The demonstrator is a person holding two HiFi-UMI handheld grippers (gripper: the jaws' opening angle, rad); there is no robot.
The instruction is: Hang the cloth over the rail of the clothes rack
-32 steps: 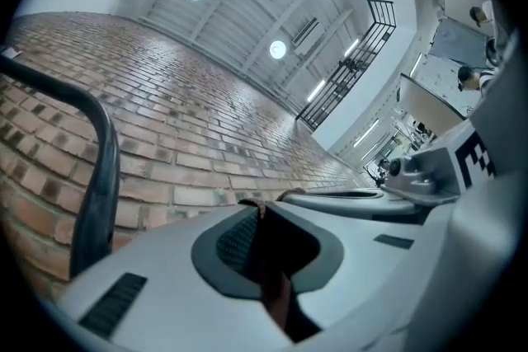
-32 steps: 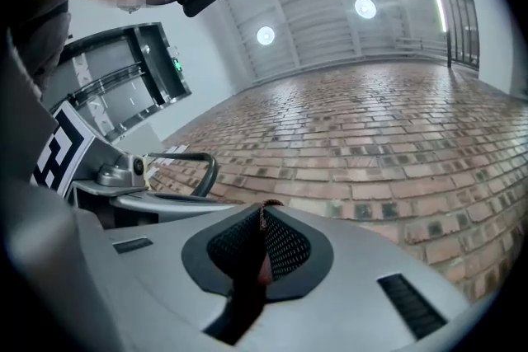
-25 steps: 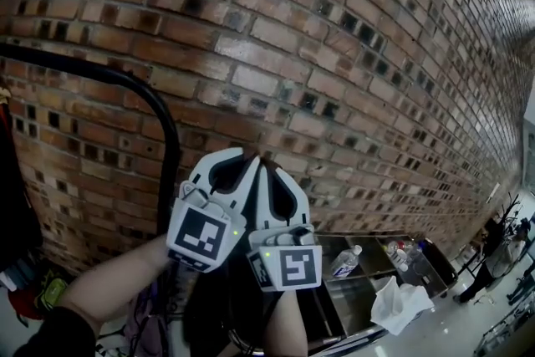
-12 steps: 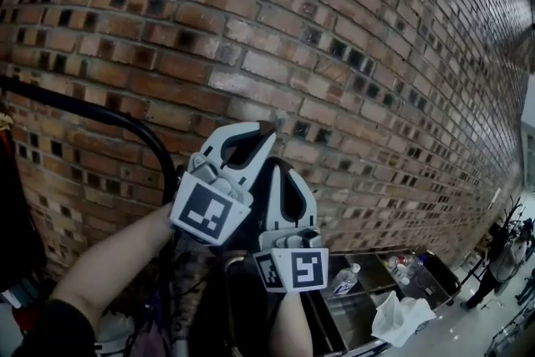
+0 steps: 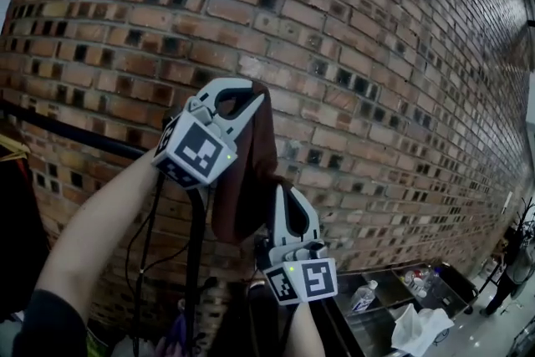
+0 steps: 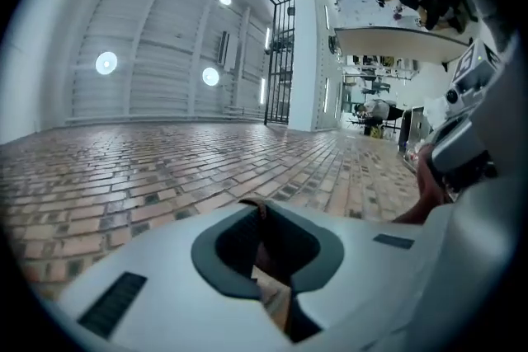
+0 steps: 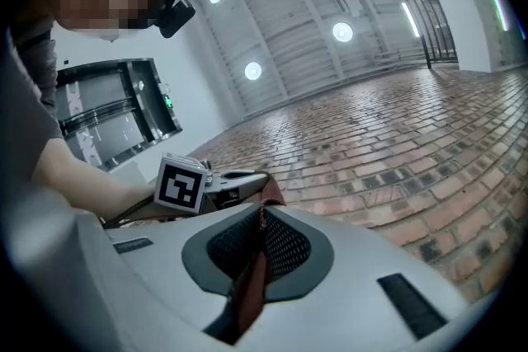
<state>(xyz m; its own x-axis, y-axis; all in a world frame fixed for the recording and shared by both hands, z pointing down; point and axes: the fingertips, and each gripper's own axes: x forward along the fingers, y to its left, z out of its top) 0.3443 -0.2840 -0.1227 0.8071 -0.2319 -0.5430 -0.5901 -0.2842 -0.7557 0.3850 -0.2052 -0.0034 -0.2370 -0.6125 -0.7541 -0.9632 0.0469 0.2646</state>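
The rail (image 5: 75,135) is seen low at the left, running sideways, nearest the left tool (image 5: 251,96), which is clamped on the top edge of the cloth (image 5: 247,180). The cloth is held above and right of the rail, its length slanting down to the right tool (image 5: 282,192), likewise clamped on it.

White left tongs (image 5: 253,94), black-patterned marker cube (image 5: 198,151)
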